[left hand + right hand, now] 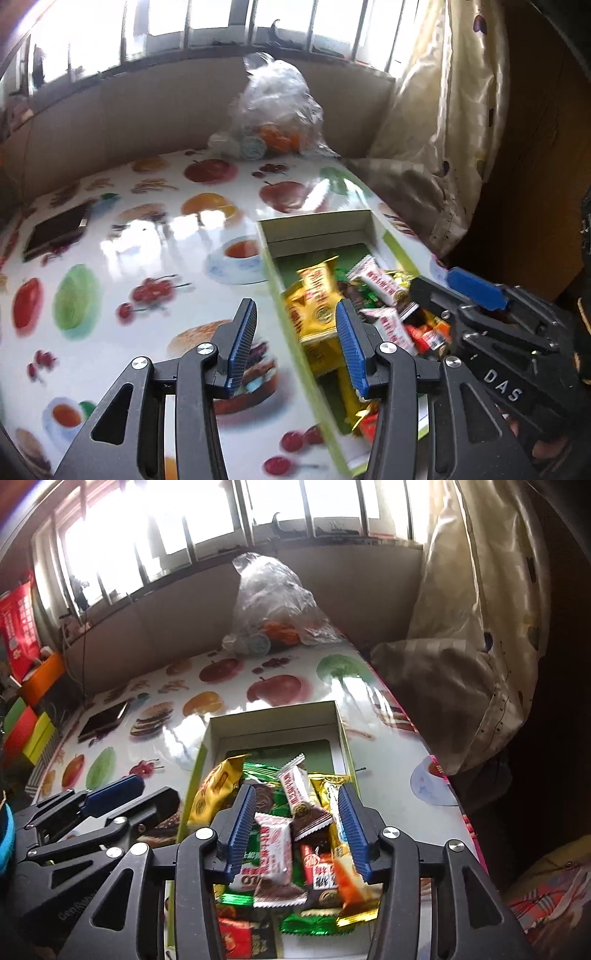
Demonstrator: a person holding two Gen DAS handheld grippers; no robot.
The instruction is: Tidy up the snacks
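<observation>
Foil-wrapped snacks [280,834] — boxed — beneath the right hand-held gripper [297,834].

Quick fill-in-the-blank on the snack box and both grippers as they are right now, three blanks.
1. The wrapped snacks lie piled inside a green-edged ____.
2. The left gripper and right gripper both have ____ jaws, gripping nothing.
3. The clear plastic bag sits at the table's ____ end, near the window.

Missing: box; open; far

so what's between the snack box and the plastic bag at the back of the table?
Nothing. In the right wrist view, only bare fruit-print tablecloth lies between the box and the plastic bag; the left wrist view shows the same.
</observation>
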